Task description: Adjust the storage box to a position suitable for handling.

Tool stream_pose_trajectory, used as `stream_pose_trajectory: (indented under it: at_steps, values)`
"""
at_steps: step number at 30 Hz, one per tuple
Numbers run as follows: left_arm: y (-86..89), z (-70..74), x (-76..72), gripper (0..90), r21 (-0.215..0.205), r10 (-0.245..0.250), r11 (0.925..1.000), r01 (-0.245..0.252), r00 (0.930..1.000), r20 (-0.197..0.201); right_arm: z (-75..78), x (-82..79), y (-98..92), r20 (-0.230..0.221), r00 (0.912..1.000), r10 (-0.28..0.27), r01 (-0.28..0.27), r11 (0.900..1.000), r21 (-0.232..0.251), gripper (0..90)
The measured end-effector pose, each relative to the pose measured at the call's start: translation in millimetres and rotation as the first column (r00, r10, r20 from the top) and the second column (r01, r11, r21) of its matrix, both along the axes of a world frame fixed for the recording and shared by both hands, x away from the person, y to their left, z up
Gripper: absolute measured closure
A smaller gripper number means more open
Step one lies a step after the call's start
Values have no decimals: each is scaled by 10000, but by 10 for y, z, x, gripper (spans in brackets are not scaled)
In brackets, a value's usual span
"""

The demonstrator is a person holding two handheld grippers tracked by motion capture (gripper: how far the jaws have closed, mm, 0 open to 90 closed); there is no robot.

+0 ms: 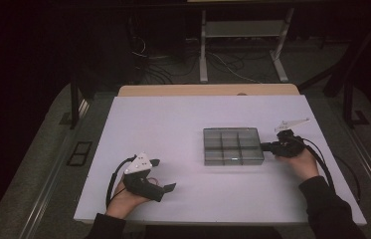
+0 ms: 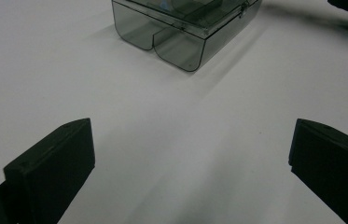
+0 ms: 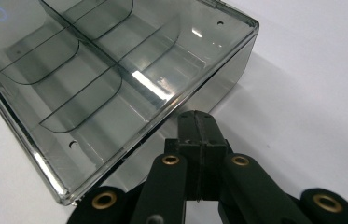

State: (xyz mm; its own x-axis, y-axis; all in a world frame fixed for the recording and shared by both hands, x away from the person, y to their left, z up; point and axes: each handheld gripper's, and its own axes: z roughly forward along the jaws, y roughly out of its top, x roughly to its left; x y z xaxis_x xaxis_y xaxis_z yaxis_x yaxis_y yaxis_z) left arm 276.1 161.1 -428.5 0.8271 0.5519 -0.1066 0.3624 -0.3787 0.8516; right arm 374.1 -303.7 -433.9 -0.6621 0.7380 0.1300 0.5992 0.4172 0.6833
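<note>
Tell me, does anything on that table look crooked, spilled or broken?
Nothing stands out. The smoky plastic box sits flat and square on the white table, its compartments bare, with no cracks or spills to see. The right gripper is shut at the box's side; the left gripper is open, well apart from it.

**Surroundings of the work surface**

A white table top (image 1: 173, 129) is seen, edged at its far side by a strip of pale wood (image 1: 208, 90). Beyond it, a light metal frame (image 1: 242, 45) is set on a grey floor (image 1: 34, 164), where loose cables (image 1: 148, 59) are strewn in shadow.
</note>
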Motion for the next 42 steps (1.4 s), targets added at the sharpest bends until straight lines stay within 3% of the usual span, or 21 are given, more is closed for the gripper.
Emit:
stream_pose_trajectory:
  at_steps: [12, 34, 37, 42]
  values:
    - [3, 7, -2, 0, -23, -33, 10000, 33, 10000, 23, -6, 45, 209, -10, 9997, 243, -243, 9996, 133, 893]
    - [7, 5, -2, 0, -8, -2, 10000, 2, 10000, 19, -47, -54, 439, -131, 9889, 1479, -1477, 9889, 161, 892]
    - [12, 5, -1, 0, -22, -4, 10000, 4, 10000, -3, -11, -54, 409, -77, 9926, 1212, -1210, 9924, 226, 883]
    - [14, -6, 15, 0, -157, 50, 9999, -51, 10000, -76, 117, 33, 267, 408, 9981, 455, -469, 9984, 330, 713]
